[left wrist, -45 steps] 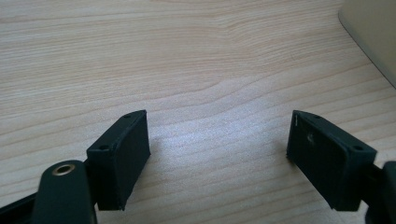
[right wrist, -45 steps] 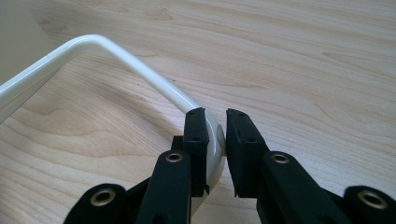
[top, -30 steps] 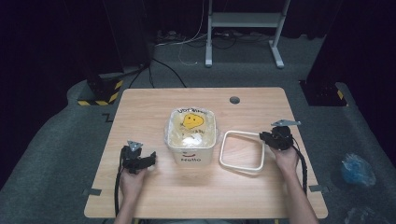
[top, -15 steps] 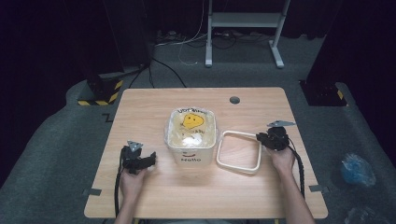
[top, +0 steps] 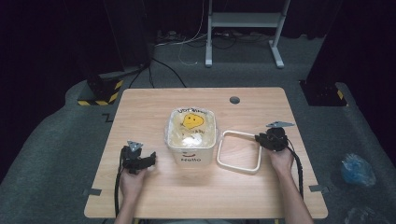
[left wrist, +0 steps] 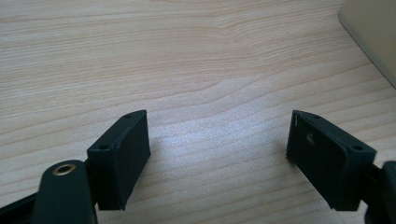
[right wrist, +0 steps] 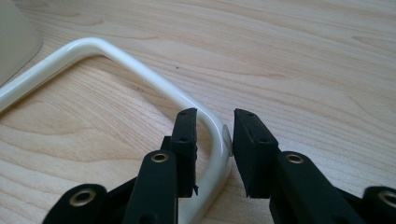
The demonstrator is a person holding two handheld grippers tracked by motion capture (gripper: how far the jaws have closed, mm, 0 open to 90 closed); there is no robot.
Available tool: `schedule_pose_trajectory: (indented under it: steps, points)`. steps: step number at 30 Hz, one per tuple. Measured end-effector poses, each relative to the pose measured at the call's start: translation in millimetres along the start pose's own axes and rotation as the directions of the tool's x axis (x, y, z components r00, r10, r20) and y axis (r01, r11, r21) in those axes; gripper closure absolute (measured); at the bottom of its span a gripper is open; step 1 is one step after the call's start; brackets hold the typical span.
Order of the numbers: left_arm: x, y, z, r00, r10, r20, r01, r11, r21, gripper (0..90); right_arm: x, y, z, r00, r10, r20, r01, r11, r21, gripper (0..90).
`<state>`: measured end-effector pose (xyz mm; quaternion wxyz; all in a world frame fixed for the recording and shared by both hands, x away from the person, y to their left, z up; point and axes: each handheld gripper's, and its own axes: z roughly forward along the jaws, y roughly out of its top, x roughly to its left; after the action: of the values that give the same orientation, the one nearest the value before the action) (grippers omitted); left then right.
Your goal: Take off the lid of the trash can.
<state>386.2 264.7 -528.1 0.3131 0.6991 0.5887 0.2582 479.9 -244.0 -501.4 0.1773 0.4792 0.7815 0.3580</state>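
A cream square tub (top: pixel 191 135) with a yellow smiley on top and "Hello" on its front stands mid-table. To its right a white square frame (top: pixel 219 151) lies flat on the wood. My right gripper (top: pixel 261 139) is at the frame's far right corner. In the right gripper view the jaws (right wrist: pixel 215 126) stand either side of the frame's bent corner (right wrist: pixel 140 70), shut on it. My left gripper (top: pixel 152 161) rests on the table left of the tub. In the left gripper view it is wide open (left wrist: pixel 218 140) over bare wood, with the tub's wall (left wrist: pixel 373 37) at the upper right.
The wooden table (top: pixel 154 107) has a round cable hole (top: pixel 235 100) near its far edge. Beyond the table stands a white metal stand (top: pixel 243 28). A blue plastic bag (top: pixel 357 169) lies on the floor to the right.
My right gripper has shifted a little to the left, and the white frame has slid with it toward the tub. The left gripper has stayed where it was.
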Motion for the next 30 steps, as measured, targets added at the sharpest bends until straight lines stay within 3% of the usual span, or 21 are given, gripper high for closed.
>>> schedule_pose_trajectory:
  steps: [12,17,23,30]
  points:
    - [0.0,0.0,0.0,1.0,0.0,0.0,0.0,1.0,0.0,21.4,2.8,-6.1,8.7,0.9996,0.017,0.023,-0.017,1.0,0.014,58.7]
    - [0.0,0.0,0.0,1.0,-0.001,0.0,0.001,1.0,0.0,21.4,6.3,-6.2,13.0,0.9983,-0.001,0.058,-0.001,0.999,0.038,52.4]
    - [0.0,0.0,0.0,1.0,0.0,0.0,0.0,1.0,0.0,21.4,8.4,-8.0,13.6,0.9978,-0.005,0.066,0.004,1.0,0.025,49.0]
    - [0.1,0.0,-0.1,1.0,0.0,-0.001,0.0,1.0,0.0,21.5,11.8,-12.6,8.6,0.9979,0.031,0.056,-0.03,0.999,-0.012,42.3]
